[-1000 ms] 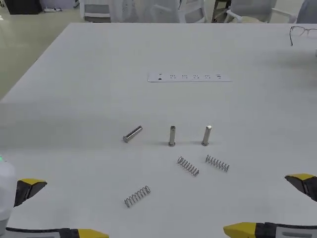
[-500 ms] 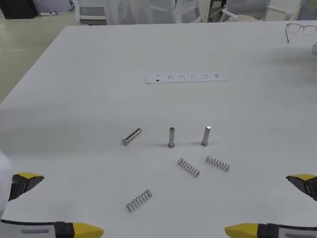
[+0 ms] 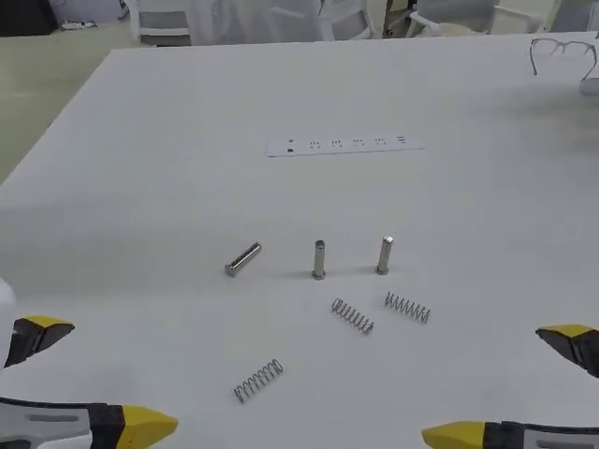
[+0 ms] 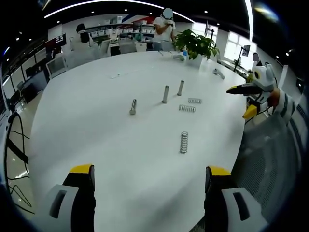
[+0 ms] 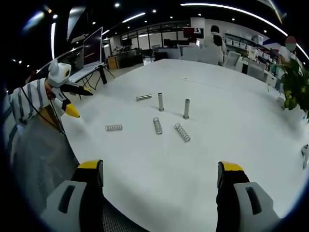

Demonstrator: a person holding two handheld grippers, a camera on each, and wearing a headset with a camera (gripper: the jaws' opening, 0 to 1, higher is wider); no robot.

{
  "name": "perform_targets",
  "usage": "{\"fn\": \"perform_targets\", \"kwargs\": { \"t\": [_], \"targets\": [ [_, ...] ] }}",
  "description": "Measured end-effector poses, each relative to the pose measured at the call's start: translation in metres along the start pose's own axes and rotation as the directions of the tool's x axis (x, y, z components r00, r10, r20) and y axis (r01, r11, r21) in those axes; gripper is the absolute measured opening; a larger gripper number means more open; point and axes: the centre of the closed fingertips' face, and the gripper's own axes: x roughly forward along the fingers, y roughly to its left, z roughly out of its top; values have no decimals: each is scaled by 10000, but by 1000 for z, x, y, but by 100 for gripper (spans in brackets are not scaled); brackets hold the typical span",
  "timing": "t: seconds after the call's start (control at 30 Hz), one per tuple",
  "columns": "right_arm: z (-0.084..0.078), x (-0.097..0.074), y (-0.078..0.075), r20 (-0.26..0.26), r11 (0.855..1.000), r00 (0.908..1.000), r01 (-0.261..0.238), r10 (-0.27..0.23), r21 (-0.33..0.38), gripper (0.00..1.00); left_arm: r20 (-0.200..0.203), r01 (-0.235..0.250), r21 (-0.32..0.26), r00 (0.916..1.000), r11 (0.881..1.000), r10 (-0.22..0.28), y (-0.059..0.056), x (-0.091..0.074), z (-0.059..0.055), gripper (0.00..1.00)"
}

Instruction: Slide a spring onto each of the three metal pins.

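Gaping empty like the right gripper (image 3: 505, 383), the left gripper (image 3: 94, 376) is nearer the near spring (image 3: 258, 380), lying seemingly diagonally to its far-right.

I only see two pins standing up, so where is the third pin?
In the head view the third pin lies on its side on the table, left of the middle upright pin, with the lone spring nearer the person.
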Motion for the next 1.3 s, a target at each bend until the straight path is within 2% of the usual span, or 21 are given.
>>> {"fn": "perform_targets", "kwargs": {
  "t": [0.23, 0.37, 0.5, 0.63, 0.9, 1.07, 1.3],
  "targets": [
    [-1, 0, 0, -52, 10000, 10000, 16, -16, 13, 97, -57, 65, 117, 10000, 9999, -64, 7, 4, 4, 91],
    [-1, 1, 0, 22, 10000, 10000, 3, -3, 93, 97, -272, 113, 231, 9996, 9997, -107, 10, 7, 0, 90],
    [-1, 2, -1, -2, 9999, 10000, 43, -43, 107, 96, -287, 33, 365, 9996, 9993, -22, 15, 9, 2, 88],
    [0, 3, -1, 27, 9999, 10000, 45, -45, 137, 96, -125, -169, 382, 9998, 9991, 173, 25, 12, 10, 86],
    [0, 6, 3, -27, 9999, 9999, -166, 166, 13, 95, -64, -135, 654, 9999, 9978, 140, 39, 21, 28, 85],
    [4, 5, 3, 107, 9997, 9997, -218, 217, 60, 94, 22, -73, 964, 10000, 9953, 71, 44, 28, 41, 81],
    [1, 4, 4, -118, 9994, 9996, -258, 256, -217, 95, 137, -14, 1124, 9999, 9937, -1, 49, 37, 60, 81]
  ]
}}
